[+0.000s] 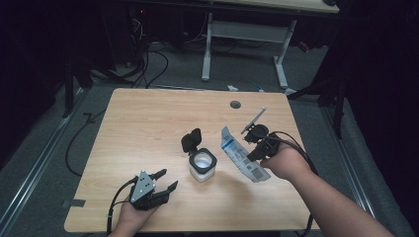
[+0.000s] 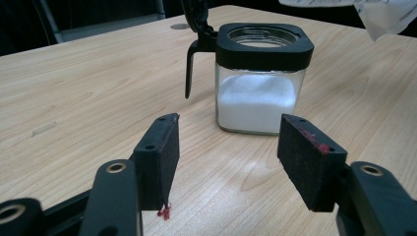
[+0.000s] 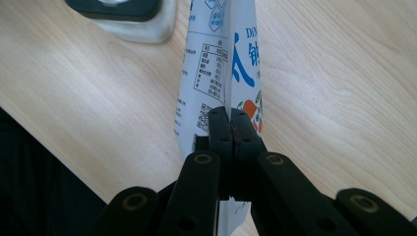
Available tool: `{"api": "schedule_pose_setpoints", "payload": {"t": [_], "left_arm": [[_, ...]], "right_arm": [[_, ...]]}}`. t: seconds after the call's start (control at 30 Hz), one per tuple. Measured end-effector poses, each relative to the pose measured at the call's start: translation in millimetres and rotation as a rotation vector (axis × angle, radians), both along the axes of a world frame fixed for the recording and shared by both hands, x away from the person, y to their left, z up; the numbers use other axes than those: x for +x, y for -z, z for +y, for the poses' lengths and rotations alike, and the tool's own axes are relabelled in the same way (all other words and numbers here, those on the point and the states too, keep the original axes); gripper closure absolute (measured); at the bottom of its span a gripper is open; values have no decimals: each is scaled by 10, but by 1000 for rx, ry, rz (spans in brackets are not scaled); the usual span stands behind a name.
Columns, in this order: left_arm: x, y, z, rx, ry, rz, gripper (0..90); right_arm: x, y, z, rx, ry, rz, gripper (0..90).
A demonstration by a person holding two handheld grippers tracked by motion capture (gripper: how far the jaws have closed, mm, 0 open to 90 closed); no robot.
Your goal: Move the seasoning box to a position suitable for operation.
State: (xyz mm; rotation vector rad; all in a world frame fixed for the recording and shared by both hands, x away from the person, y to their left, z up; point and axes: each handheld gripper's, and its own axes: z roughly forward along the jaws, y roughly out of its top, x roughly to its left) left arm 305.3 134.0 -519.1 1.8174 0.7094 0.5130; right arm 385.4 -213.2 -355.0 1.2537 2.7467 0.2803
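L gripper [image 1: 165, 179] low near table edge, jaws wide apart; R gripper [image 1: 257, 148] raised, jaws clamped tight.

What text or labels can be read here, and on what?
"DiN": blue letters at the top of the white packet pinched in the right hand-held gripper; cut off by the fold.
One large blue character below it: partly hidden, not readable.
Table of small print and a QR code on the packet: too small to read.
Barcode on the packet in the high view: blurred.
Glass jar: no text.

White printed packet [image 1: 243, 159] — tilted, beside open jar [image 1: 202, 166]
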Motion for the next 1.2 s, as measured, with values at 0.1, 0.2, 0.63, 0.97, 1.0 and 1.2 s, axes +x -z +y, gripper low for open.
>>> {"api": "schedule_pose_setpoints", "payload": {"t": [0.1,0.2,0.63,0.97,1.0,1.2], "left_arm": [[-1,-2,2,-2,1,1,419],[-1,0,-1,0,1,2,419],[9,16,0,2,-2,9,420],[10,28,-5,7,2,15,421],[11,30,-4,7,2,16,421],[8,28,-2,1,1,18,421]], "right_arm": [[33,70,-84,-3,11,3,900],[62,146,-155,-14,20,4,900],[88,396,-321,-7,59,27,900],[83,495,-417,6,84,20,900],[77,491,-420,10,91,20,900],[19,439,-483,57,110,-50,900]]}}
